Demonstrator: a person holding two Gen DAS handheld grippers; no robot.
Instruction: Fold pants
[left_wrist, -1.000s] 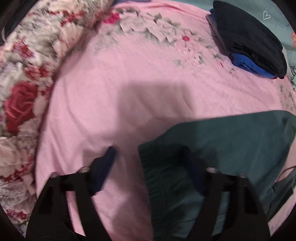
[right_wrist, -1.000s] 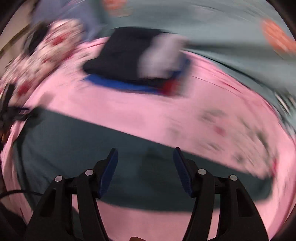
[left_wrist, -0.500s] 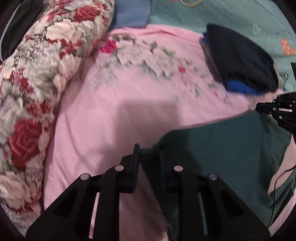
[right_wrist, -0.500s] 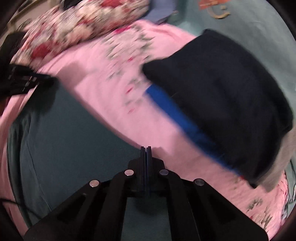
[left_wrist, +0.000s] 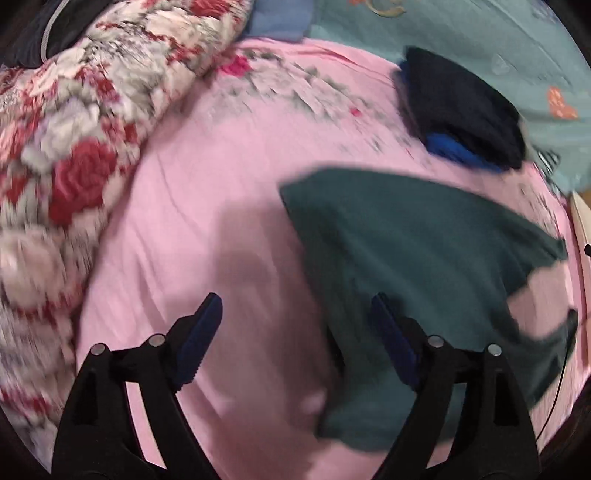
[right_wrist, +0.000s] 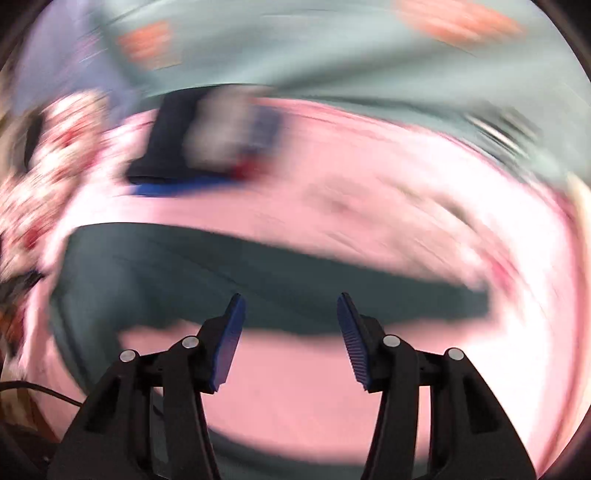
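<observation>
The dark teal pants lie spread on the pink bedsheet, a folded layer on top. In the left wrist view my left gripper is open and empty, above the pants' left edge. In the blurred right wrist view the pants stretch across the middle. My right gripper is open and empty, over the pants' near edge.
A stack of folded dark and blue clothes sits at the far right of the sheet; it also shows in the right wrist view. A floral quilt lies bunched along the left. A teal sheet lies beyond.
Both grippers were shut half a second ago and are now open. The pants' corners have been let go and now lie farther forward on the sheet. Both cameras have pulled back.
</observation>
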